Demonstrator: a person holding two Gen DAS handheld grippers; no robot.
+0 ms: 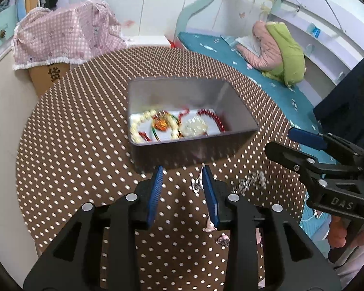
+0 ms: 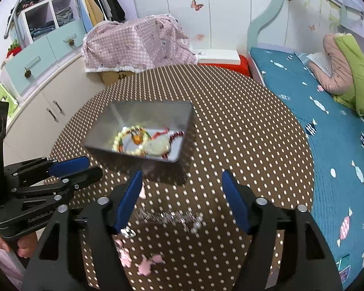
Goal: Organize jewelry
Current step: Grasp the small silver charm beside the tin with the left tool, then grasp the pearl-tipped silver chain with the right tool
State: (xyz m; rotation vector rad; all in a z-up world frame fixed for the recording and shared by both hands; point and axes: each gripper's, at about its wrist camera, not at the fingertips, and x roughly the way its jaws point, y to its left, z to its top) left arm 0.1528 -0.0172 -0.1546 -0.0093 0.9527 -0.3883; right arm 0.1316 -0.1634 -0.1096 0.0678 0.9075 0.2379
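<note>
Left hand-held gripper: matte black plastic frame, triangular cut-outs, round silver rivets at pivots, two ribbed blue fingers. Raised "GenRobot.AI" lettering on side.
Right hand-held gripper: same black frame, silver rivets, blue fingers; "DAS" embossed on side, black pistol-style handle.

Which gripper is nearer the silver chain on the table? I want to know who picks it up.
Right. The right gripper hangs open over the silver chain, its blue pads astride it; the left gripper is open beside it.
</note>
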